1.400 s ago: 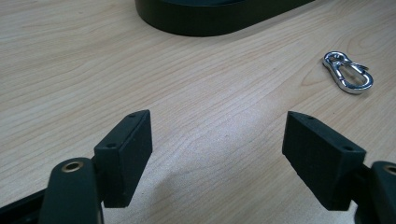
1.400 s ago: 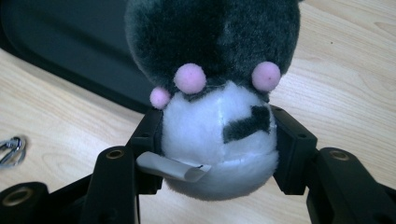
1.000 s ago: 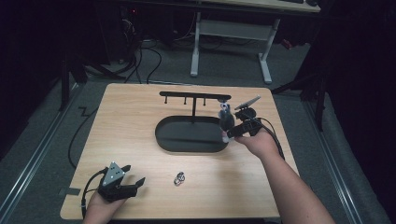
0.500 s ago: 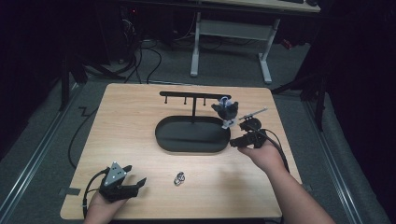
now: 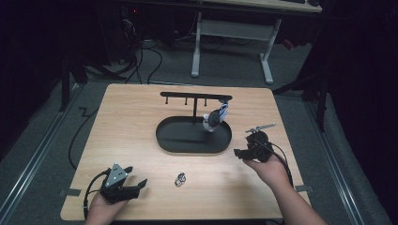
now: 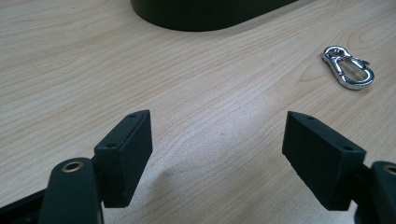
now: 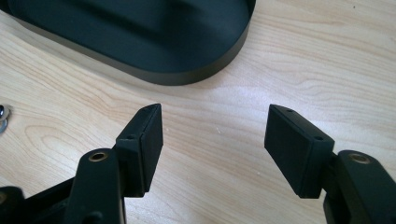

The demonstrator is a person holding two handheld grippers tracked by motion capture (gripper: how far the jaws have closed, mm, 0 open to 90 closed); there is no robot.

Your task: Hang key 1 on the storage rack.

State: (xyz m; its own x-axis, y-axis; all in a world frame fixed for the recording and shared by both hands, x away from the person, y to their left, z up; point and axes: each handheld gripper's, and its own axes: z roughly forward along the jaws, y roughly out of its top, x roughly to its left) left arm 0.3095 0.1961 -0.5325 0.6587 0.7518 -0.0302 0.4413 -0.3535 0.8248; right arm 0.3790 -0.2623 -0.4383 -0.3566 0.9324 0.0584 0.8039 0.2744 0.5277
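Right gripper (image 5: 241,152) is sitting just off the near-right end of the black oval tray (image 5: 165,138), jaws apart with nothing between them, only bare wood underneath in the right gripper view. They've just been closing a bit, but no thing is in there. Over at the near-left corner of the table (image 5: 131,108), the left gripper (image 5: 139,187) is parked with its jaws wide apart too, also empty.

The thing that looks next up is the little silver carabiner clip (image 5: 180,178), lying flat on the wood, near the front edge, between the two grippers and closer to the left one. In the left gripper view it's off to the far right of the jaws (image 6: 349,70), well clear of them. A grey and blue keychain thing (image 5: 213,119) already hangs from the right end of the hook rack (image 5: 195,96) that stands in the tray.

My guess on handling: that clip is light, stiff polished metal, so probably slippery against flat pads and lying low enough that it could skate away. I'd pinch it across the two long sides of the loop, not on the springy gate.

No brand, label or writing I can read anywhere.
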